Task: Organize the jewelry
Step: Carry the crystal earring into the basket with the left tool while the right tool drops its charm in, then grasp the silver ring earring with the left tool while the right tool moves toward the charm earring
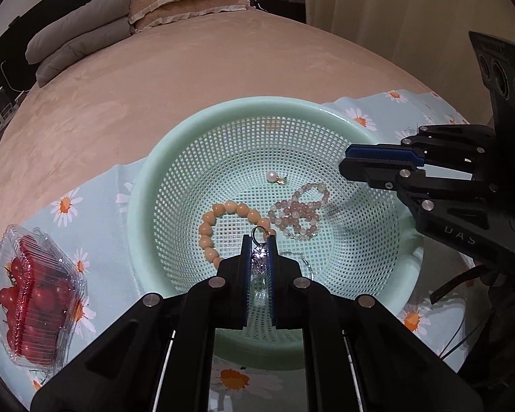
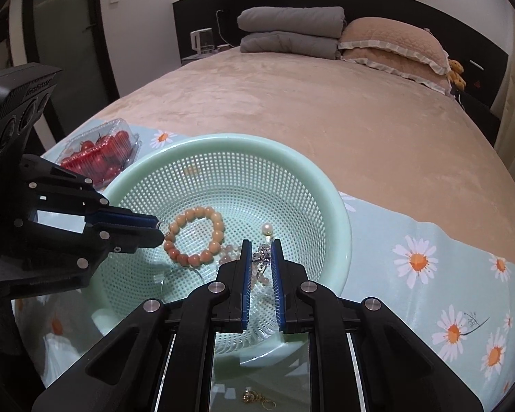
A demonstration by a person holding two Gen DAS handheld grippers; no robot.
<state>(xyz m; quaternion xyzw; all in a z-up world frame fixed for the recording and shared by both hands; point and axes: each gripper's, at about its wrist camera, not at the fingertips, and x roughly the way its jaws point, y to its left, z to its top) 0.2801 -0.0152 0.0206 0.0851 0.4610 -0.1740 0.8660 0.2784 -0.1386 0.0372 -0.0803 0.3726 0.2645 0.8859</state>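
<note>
Jewelry lies in the bottom of a mint green basket point(image 1: 144, 185) that stands on a daisy-print cloth point(image 2: 429, 240) spread over the bed point(image 2: 309, 103). In the basket are an orange bead bracelet point(image 1: 209, 226), a pink bead bracelet point(image 1: 300, 211) and a single pearl earring point(image 1: 273, 175).

The left gripper point(image 1: 259, 240) has its fingers almost together, clamped on a small sparkling piece with a silver ring point(image 1: 259, 235) that sticks out past the fingertips. It hangs over the basket, just above the near side of the orange bead bracelet. In the right wrist view, the ring shows at the fingertips beside that bracelet.

The right gripper point(image 2: 259, 250) also has its fingers nearly closed, and a small silver, glittering piece point(image 2: 262, 255) sits between them; I cannot tell surely whether the pads press on it or it only lies behind them. This gripper is over the pink bead bracelet, and the pearl earring lies straight ahead of its fingertips, a little farther into the basket.

Both grippers point down into the basket, so I judge each is bringing a piece to drop there. The left one is nearer to the orange bracelet, the right one nearer to the pink bracelet and the pearl. A box of tomatoes point(image 1: 34, 295) stands on the cloth beside the basket.
</note>
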